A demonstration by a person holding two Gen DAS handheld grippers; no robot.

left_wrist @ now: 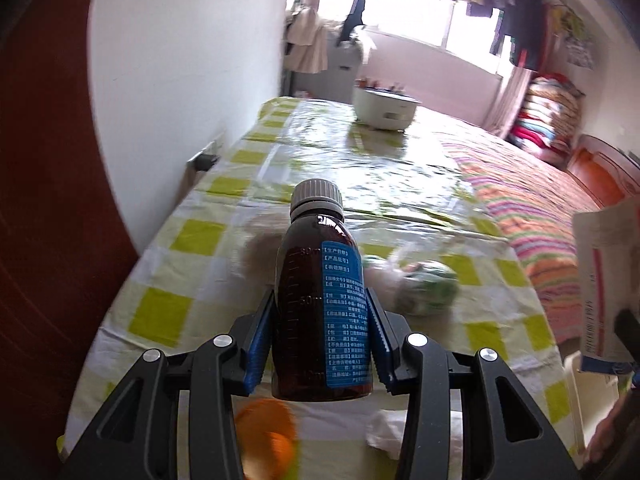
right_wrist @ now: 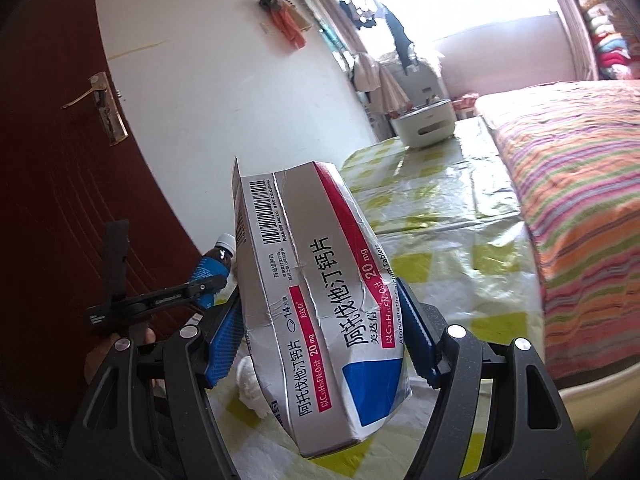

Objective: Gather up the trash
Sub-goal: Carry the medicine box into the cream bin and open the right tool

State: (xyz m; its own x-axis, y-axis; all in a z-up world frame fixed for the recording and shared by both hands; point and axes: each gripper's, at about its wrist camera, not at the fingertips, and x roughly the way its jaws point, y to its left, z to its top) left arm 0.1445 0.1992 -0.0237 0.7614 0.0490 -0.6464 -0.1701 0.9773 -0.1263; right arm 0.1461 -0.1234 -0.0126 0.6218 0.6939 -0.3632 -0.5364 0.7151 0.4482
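Both tongs loaded over the checked desk: bottle in the left, medicine box in the right.

My left tongs (left_wrist: 320,344) are clamped on a brown medicine bottle (left_wrist: 316,304) with a grey cap and blue label, blue pads pressed to both its sides, the bottle upright and lifted above the desk (left_wrist: 192,236). My right tongs (right_wrist: 324,340) grip a creased white-and-red tablet box (right_wrist: 320,292), tilted, one pad on each long face. Below the bottle on the yellow-checked cloth lie an orange lid (left_wrist: 268,432), blurred, a crumpled white tissue (left_wrist: 388,428) and a green-and-white wrapped bundle (left_wrist: 424,284) to the right. A white bin (left_wrist: 384,108) stands at the far end of the desk, beside the striped bed (left_wrist: 540,216).
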